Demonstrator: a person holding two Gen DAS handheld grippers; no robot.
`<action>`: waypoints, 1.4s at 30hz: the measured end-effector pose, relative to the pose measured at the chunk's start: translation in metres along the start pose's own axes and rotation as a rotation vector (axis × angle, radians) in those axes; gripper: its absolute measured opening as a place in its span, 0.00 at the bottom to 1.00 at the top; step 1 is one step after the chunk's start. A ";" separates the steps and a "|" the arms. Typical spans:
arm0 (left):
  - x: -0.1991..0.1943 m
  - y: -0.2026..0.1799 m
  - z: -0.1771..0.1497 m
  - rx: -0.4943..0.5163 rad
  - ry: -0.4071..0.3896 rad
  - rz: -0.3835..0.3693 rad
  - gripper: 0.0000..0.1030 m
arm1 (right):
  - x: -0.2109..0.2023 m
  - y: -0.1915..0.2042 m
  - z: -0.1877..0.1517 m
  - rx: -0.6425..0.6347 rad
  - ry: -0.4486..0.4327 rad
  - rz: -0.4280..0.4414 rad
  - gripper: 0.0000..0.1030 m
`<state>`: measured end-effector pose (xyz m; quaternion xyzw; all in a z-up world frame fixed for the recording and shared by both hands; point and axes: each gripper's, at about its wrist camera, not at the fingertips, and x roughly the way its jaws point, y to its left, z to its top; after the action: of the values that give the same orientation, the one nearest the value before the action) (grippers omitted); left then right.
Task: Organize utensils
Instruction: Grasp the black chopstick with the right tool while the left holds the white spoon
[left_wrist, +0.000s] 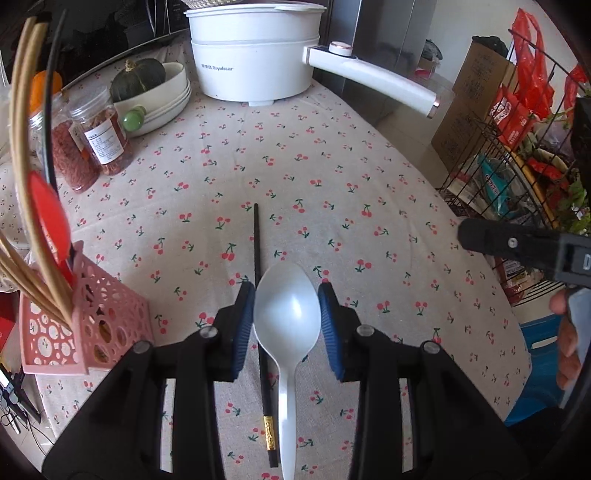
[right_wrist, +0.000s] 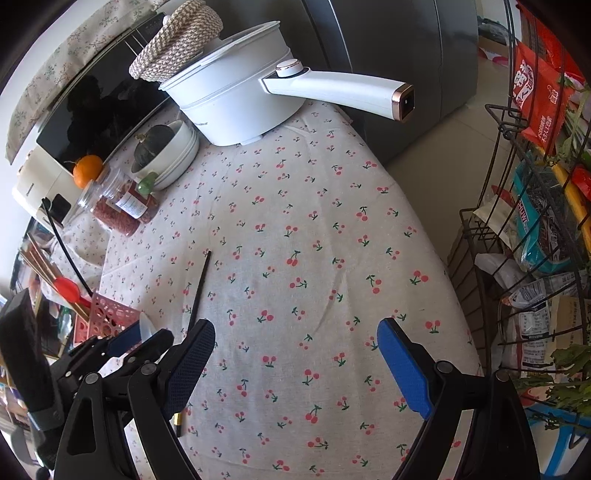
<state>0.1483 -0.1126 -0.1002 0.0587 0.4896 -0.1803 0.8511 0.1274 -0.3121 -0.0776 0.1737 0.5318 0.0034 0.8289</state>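
We hold the left gripper (left_wrist: 287, 325) clamped on a white spoon (left_wrist: 287, 317): its blue pads (left_wrist: 243, 328) press the two sides of the bowl, and the handle runs back toward the camera between the arms. The spoon hangs above the cherry-print cloth (left_wrist: 332, 177), and a black chopstick (left_wrist: 260, 306) lies on that cloth directly under it, its gold band near the handle end. To our left stands a pink holder (left_wrist: 85, 314) at the table's edge, already carrying wooden chopsticks (left_wrist: 22, 147) and a red spoon (left_wrist: 48, 218). Our right gripper (right_wrist: 295, 365) hovers over a bare stretch of cloth with its jaws spread wide and nothing between them. From its camera we see the left gripper just beside it, with the holder right behind. At the far end of the table sit a white pot (left_wrist: 255, 51), jars (left_wrist: 99, 133) and stacked bowls (left_wrist: 166, 99) with a green squash (left_wrist: 138, 77).
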 end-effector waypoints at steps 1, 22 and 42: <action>-0.007 0.001 -0.002 0.002 -0.011 -0.007 0.36 | 0.001 0.002 0.000 -0.002 0.002 -0.002 0.88; -0.097 0.071 -0.045 -0.105 -0.204 -0.064 0.36 | 0.073 0.071 -0.002 -0.076 0.124 0.008 0.88; -0.113 0.122 -0.061 -0.213 -0.219 -0.097 0.36 | 0.141 0.154 -0.007 -0.302 0.120 -0.223 0.31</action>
<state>0.0922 0.0455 -0.0444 -0.0754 0.4126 -0.1736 0.8910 0.2102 -0.1388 -0.1597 -0.0131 0.5895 0.0018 0.8077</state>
